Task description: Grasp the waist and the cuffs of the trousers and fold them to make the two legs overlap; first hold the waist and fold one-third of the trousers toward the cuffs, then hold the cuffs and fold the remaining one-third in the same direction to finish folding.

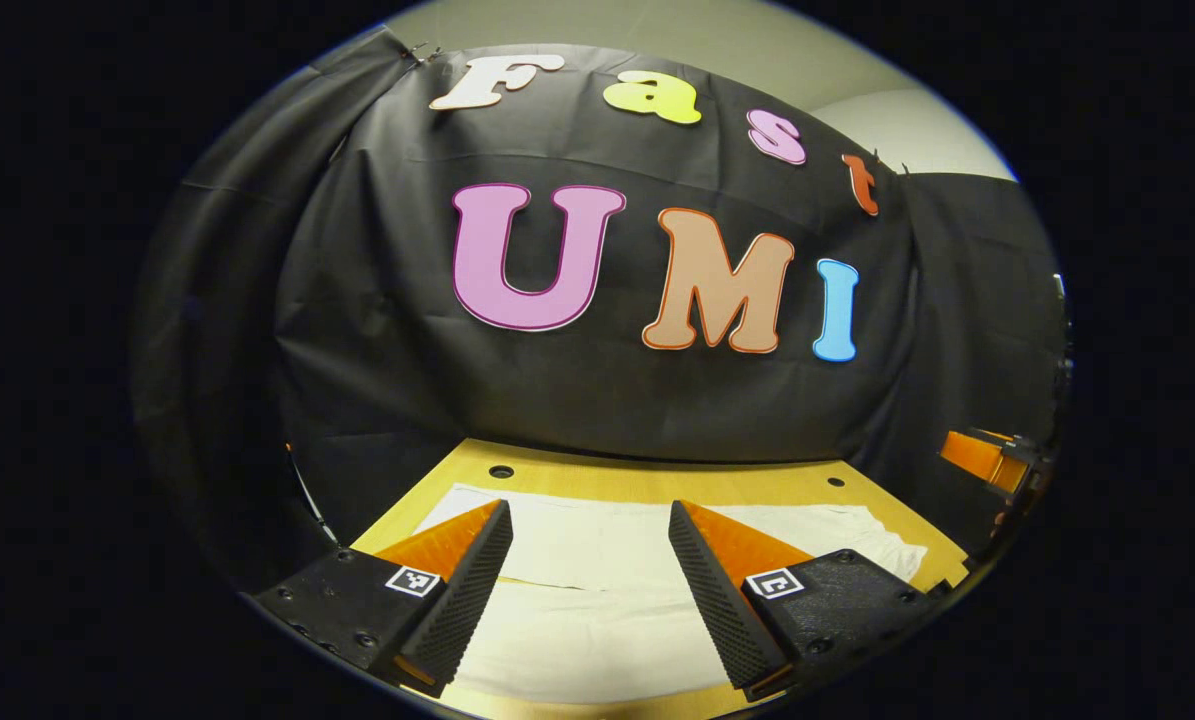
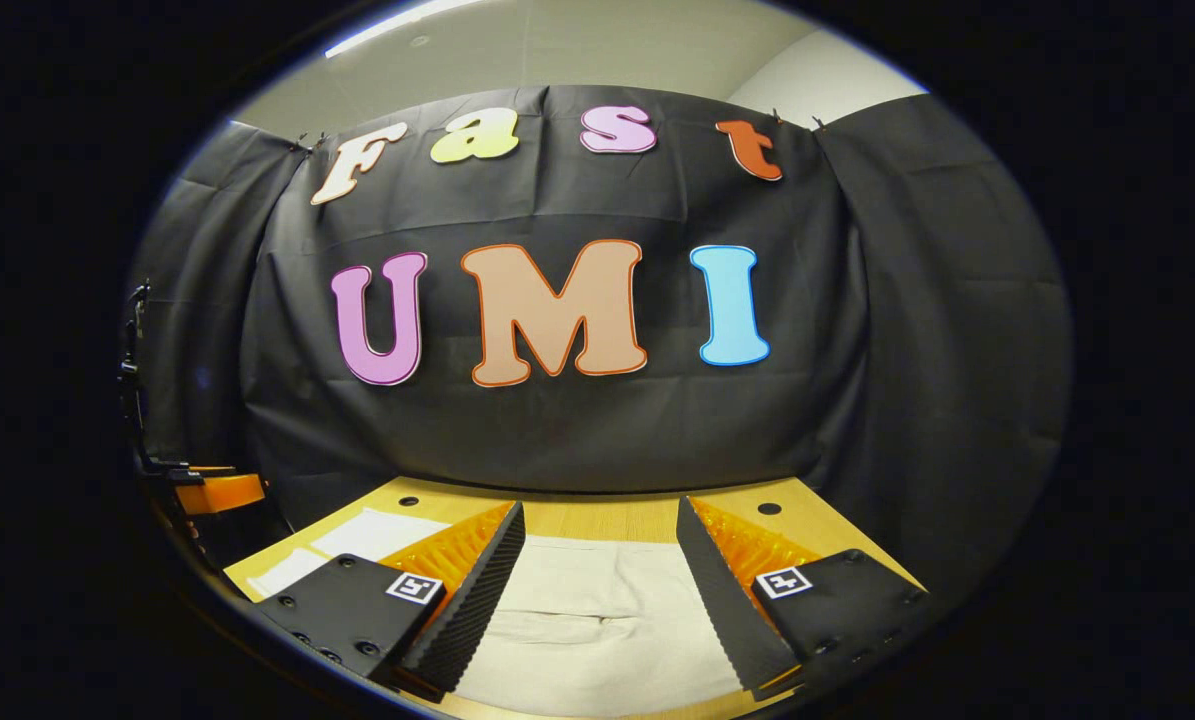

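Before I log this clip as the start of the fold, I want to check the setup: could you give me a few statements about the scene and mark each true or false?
1. The trousers lie flat on the wooden table. True.
2. The left gripper is clamped on the cloth. False: its fingers stand apart above the trousers, holding nothing.
3. The right gripper is open. True.
4. The trousers are dark blue. False: they are a pale cream colour.
5. The table has round holes near its far edge. True.
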A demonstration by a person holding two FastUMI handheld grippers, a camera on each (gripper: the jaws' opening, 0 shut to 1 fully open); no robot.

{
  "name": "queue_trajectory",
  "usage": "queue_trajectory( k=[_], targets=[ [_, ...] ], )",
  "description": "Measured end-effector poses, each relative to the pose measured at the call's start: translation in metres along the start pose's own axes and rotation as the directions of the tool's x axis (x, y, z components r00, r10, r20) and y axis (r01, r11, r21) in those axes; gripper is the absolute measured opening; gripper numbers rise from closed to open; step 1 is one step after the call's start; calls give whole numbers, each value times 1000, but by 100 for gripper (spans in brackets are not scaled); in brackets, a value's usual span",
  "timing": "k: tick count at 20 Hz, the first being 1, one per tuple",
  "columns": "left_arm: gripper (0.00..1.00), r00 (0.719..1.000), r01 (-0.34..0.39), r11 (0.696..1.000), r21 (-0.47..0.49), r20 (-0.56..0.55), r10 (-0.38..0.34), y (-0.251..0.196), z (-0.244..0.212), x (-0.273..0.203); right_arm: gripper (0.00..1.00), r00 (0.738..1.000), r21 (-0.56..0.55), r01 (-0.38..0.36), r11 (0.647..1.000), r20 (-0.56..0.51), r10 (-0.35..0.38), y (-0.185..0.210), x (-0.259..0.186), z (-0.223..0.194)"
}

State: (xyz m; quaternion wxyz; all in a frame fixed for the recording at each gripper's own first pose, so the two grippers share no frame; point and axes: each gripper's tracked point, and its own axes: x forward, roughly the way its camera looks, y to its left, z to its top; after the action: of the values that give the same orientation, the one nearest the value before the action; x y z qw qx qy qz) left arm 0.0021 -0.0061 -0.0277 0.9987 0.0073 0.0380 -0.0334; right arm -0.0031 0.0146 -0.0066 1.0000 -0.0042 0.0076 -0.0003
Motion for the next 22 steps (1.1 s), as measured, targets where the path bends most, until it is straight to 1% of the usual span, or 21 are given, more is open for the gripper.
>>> queue_trajectory(
  k=[3,4,5,6,7,8,10,13,14,16,18,20,22],
  targets=[
    [95,999,21,999,47,-39,-19,11,-14,1,96,1000,-10,4,1000,3,-4,3,-1,1],
    [92,998,39,997,62,-54,-36,13,-19,2,98,1000,-13,9,1000,1,-9,3,-2,1],
    [95,995,67,995,79,-76,-61,15,-24,2,98,1000,-14,13,1000,-2,-13,2,-3,-1],
    [95,991,96,990,100,-102,-85,18,-32,2,96,1000,-14,18,1000,-4,-18,2,-4,-2],
    [95,986,129,985,118,-124,-114,20,-37,3,98,1000,-14,24,1000,-6,-24,2,-6,-2],
    [95,977,167,977,134,-159,-145,24,-46,4,98,999,-15,30,999,-11,-30,2,-7,-5],
    [95,946,255,952,169,-246,-210,30,-66,3,98,999,-25,41,999,-18,-41,1,-9,-8],
    [95,881,382,896,226,-382,-279,43,-92,-3,98,998,-45,54,998,-34,-56,2,-16,-15],
    [95,853,424,873,240,-429,-297,46,-99,-7,98,997,-47,60,997,-41,-62,3,-18,-17],
    [94,793,509,818,269,-517,-323,54,-118,-14,98,996,-42,66,997,-54,-68,6,-21,-26],
    [95,737,579,757,302,-591,-328,65,-140,-17,98,995,-46,72,996,-68,-75,9,-25,-33],
    [96,655,656,688,310,-686,-316,76,-168,-26,98,993,-61,79,995,-87,-84,8,-29,-41],
    [96,573,730,612,306,-761,-304,86,-191,-36,97,990,-70,95,993,-101,-102,5,-33,-47]
  ],
)
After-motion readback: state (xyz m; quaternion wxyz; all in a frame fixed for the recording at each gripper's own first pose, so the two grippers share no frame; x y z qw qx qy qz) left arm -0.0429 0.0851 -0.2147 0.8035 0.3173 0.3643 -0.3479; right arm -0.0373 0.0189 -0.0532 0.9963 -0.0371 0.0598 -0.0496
